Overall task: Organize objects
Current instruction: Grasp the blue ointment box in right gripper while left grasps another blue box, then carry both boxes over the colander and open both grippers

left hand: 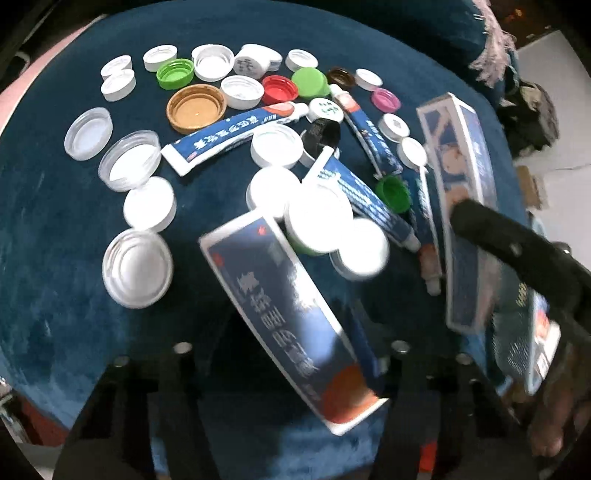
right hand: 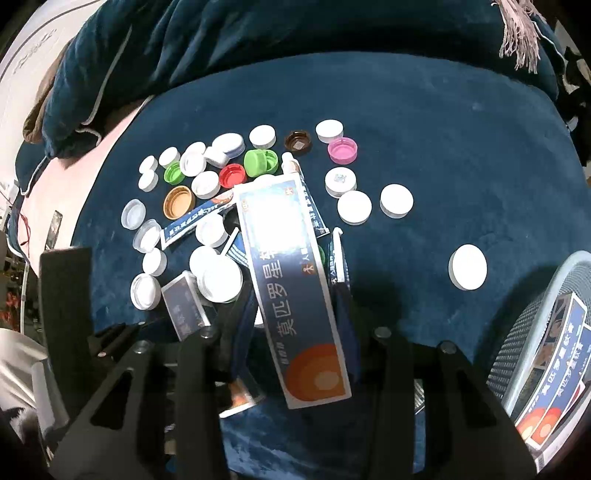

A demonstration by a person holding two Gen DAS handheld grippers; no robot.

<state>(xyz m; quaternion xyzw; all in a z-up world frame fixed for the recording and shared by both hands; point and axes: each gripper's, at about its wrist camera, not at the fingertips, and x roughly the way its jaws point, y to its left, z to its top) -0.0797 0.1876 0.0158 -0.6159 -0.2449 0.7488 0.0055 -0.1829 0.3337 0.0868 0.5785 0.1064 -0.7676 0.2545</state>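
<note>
In the left wrist view a blue-and-white ointment box lies slantwise between the jaws of my left gripper, which look pressed on its long sides. My right gripper is shut on a second box of the same kind, held above the pile. From the left wrist view that box shows at the right with a black finger on it. Ointment tubes and several loose bottle caps lie scattered on the blue cloth.
A pale mesh basket at the right edge holds more boxes. Single white caps lie apart on the right. A folded dark blue blanket and a fringed cloth border the far side. A pink surface shows at the left.
</note>
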